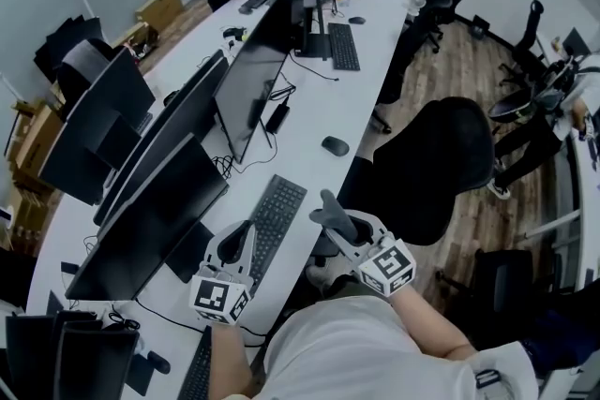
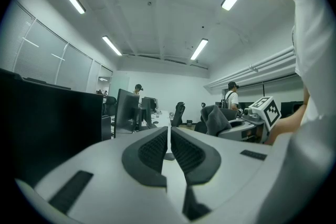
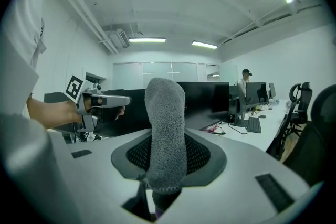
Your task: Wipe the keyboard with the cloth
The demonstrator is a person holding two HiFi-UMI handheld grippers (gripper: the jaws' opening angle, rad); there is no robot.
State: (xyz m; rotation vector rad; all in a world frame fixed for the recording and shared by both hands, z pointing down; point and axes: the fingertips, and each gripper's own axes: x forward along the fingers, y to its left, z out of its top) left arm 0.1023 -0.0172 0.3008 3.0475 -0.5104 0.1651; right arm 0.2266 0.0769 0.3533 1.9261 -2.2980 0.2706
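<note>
A dark keyboard [image 1: 275,218] lies on the long white desk [image 1: 309,169] in front of the nearest monitor. My left gripper [image 1: 245,230] hovers just left of the keyboard's near end, its jaws shut with nothing between them [image 2: 169,136]. My right gripper [image 1: 331,214] is held past the desk's front edge, right of the keyboard, and is shut on a grey fluffy cloth [image 3: 165,128]. The cloth [image 1: 328,206] sticks up out of the jaws. It also shows in the left gripper view as a grey cloth [image 2: 215,119] to the right.
A row of black monitors [image 1: 159,201] stands left of the keyboard, with cables behind. A black mouse [image 1: 335,145] lies further along the desk, and a second keyboard [image 1: 343,45] beyond it. A black office chair [image 1: 441,164] stands right of the desk. People stand far off.
</note>
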